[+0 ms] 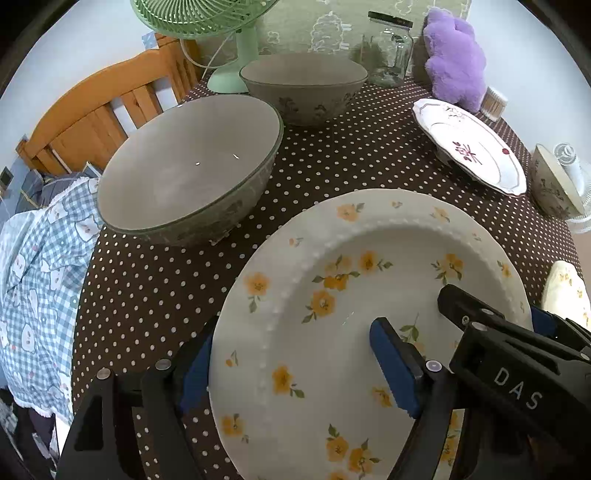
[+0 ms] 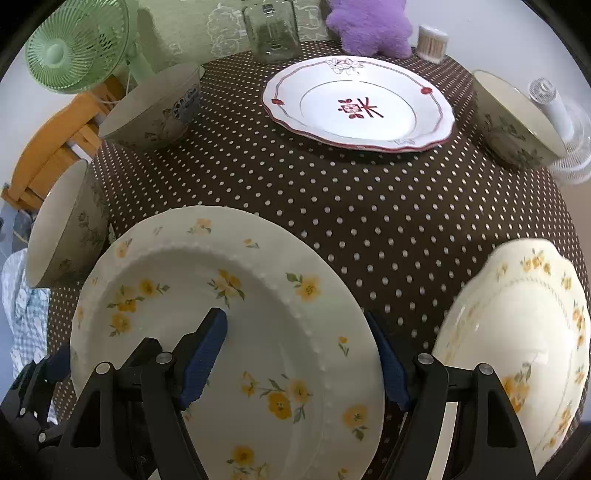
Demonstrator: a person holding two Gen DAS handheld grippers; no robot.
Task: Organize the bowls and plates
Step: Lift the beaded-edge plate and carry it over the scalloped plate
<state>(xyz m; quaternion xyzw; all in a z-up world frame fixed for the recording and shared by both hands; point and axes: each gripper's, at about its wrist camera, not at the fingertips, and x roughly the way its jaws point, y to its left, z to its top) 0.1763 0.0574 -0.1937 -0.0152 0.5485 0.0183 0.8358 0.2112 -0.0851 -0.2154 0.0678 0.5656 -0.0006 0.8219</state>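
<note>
A white plate with yellow flowers [image 1: 332, 295] [image 2: 236, 295] sits at the near edge of the dotted table. My left gripper [image 1: 295, 369] straddles its left rim, one finger over the plate and one outside. My right gripper [image 2: 299, 362] straddles its right rim the same way; it also shows in the left wrist view [image 1: 491, 325]. Neither gripper's pads visibly press the rim. A second yellow-flowered dish [image 2: 517, 332] lies at the right. A red-patterned plate [image 2: 358, 103] [image 1: 469, 144] sits farther back. Grey bowls stand at the left [image 1: 188, 166] [image 2: 62, 229], back left [image 1: 303, 85] [image 2: 155, 107] and right [image 2: 513, 118].
A green fan [image 1: 207, 22], glass jar [image 1: 391, 48], purple plush toy [image 1: 454, 59] and cotton-swab tub [image 2: 432, 40] line the back edge. A wooden chair [image 1: 99, 110] and checked cloth [image 1: 40, 266] are off the table's left side. A clear object [image 2: 561, 122] stands at the right.
</note>
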